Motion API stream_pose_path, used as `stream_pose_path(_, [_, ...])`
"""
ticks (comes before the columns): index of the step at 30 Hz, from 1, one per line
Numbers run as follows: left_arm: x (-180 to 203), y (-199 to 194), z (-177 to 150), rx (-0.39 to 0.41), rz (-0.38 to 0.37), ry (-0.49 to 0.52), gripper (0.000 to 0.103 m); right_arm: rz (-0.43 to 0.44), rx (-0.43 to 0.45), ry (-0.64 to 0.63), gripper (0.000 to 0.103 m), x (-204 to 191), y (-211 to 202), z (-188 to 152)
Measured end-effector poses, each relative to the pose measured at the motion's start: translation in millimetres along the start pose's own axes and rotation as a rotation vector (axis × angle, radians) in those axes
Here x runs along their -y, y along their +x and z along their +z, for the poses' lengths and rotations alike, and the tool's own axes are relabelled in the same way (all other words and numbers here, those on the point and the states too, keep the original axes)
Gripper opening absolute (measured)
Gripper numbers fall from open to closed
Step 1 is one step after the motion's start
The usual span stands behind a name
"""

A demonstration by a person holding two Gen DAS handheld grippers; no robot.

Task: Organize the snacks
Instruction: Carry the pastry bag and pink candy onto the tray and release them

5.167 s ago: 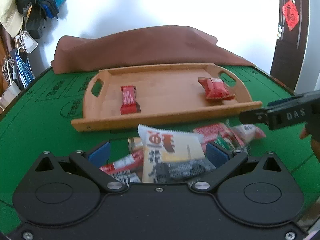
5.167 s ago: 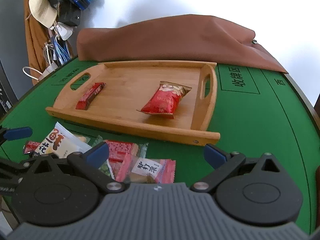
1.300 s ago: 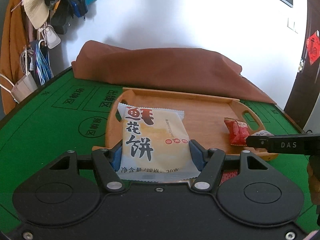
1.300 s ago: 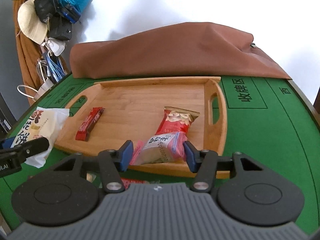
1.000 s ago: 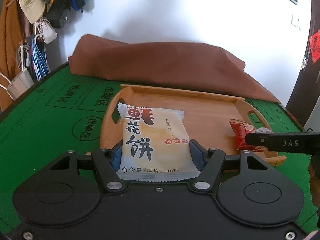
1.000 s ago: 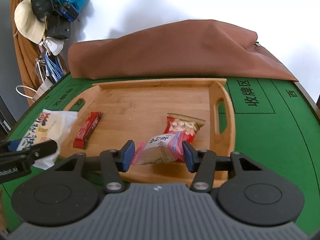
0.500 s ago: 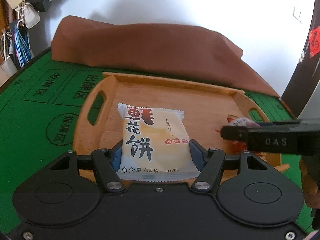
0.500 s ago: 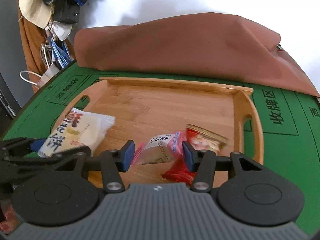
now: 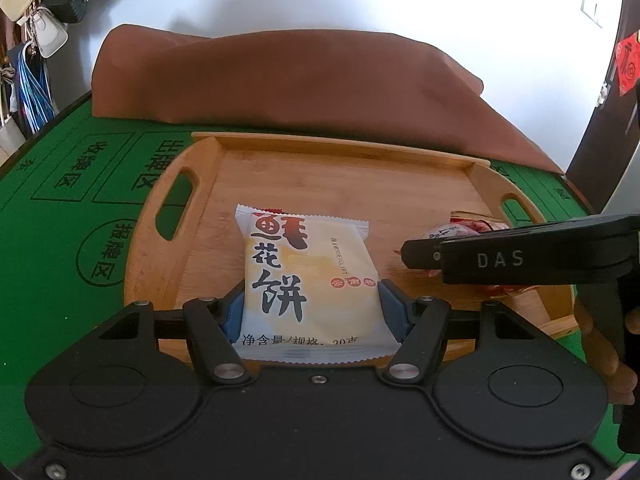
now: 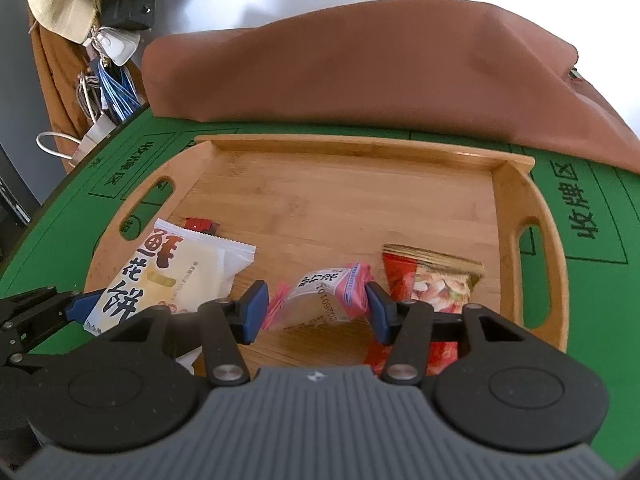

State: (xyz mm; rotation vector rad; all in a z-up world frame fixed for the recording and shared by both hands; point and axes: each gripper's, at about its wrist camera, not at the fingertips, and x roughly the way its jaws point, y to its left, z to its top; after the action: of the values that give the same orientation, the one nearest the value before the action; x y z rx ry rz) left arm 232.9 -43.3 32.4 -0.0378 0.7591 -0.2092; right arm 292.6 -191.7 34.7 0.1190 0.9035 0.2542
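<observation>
Both grippers now over tray; four snacks visible.

We see a tray on the table, cloth behind it, nut packet inside at right, bar at left.

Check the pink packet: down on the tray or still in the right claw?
Still in the right claw. The pink packet sits between both blue pads, lifted over the tray, its shadow on the wood below.
</observation>
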Motion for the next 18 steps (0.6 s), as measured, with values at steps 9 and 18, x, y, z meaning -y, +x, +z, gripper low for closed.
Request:
stream_pose_path(9, [2.3, 0.3, -1.8, 0.008, 0.006, 0.01, 0.065, 0.013, -0.01, 0.023, 0.059, 1.7, 7.2, -1.9])
stream_pose_path(18, [2.4, -8.7, -0.2, 0.043, 0.015, 0.022, 0.076, 0.022, 0.017, 0.044, 0.075, 2.9, 3.1, -2.2])
